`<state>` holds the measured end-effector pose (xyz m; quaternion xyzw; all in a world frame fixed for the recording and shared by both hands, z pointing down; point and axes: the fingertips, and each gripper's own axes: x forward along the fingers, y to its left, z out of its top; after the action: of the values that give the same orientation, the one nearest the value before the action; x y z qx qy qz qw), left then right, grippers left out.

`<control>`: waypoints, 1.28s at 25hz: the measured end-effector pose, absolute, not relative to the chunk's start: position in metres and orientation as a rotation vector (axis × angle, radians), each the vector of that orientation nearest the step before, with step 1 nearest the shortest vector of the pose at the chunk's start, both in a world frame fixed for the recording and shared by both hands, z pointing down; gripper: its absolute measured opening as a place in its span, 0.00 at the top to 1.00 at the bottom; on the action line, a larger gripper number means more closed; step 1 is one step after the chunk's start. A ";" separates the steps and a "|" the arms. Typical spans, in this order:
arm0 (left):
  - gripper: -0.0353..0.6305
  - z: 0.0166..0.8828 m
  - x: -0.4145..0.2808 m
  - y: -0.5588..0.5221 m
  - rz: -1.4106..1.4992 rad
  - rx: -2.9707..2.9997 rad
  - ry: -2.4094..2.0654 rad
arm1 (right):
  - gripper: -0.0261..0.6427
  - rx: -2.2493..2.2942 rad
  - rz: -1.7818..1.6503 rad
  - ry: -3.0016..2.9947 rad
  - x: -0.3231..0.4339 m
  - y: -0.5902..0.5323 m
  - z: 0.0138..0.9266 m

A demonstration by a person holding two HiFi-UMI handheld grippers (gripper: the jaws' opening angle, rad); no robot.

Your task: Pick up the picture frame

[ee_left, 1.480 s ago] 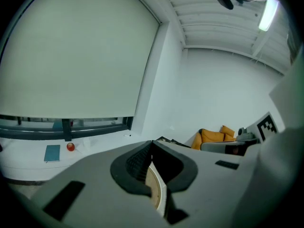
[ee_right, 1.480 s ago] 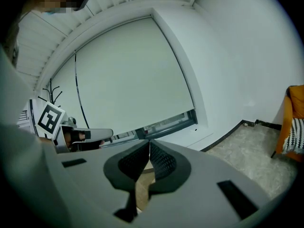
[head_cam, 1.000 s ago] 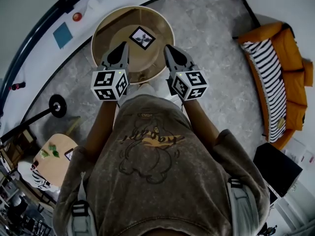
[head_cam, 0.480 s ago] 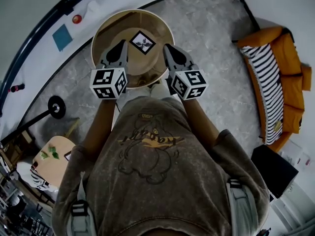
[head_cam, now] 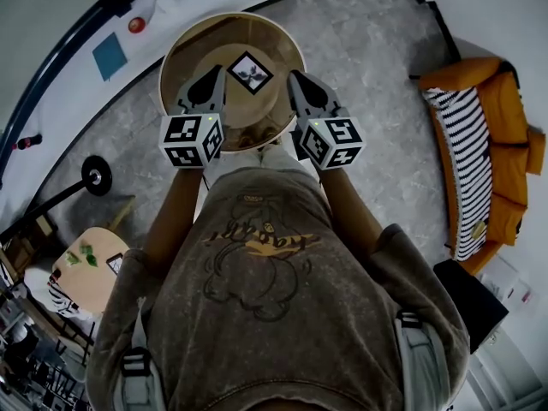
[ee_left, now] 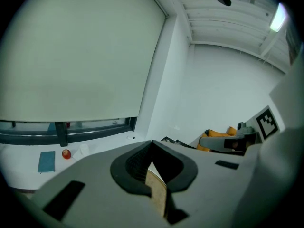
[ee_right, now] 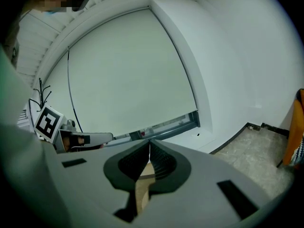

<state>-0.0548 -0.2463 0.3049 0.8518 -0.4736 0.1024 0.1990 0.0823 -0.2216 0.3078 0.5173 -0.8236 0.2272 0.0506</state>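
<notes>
Picture frame [head_cam: 248, 72] lying untouched on round table [head_cam: 184, 45], 12 o'clock; I'm holding left gripper [head_cam: 211, 80], right gripper [head_cam: 297, 82] pinched closed, empty; pickup remaining.

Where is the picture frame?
In the head view, the picture frame sits on the round table, near its middle, between the tips of the left gripper and the right gripper.

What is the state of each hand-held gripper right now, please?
Left hand-held gripper: closed, holding nothing.
Right hand-held gripper: closed, holding nothing.
</notes>
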 end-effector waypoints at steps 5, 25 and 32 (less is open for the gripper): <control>0.92 0.321 -0.054 -0.258 0.315 2.360 -1.331 | 0.93 1.550 0.725 -2.501 0.082 -0.237 0.324; 0.92 0.470 -0.056 -0.303 0.359 2.246 -1.291 | 0.93 1.479 0.801 -2.442 0.074 -0.294 0.468; 0.92 0.532 -0.056 -0.317 0.359 2.229 -1.295 | 0.93 1.452 0.813 -2.424 0.064 -0.300 0.529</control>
<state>-0.0564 -0.3170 0.5323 0.8256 -0.4795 0.1329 0.2660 0.0642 -0.2998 0.5288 0.4912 -0.8204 0.2750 0.1005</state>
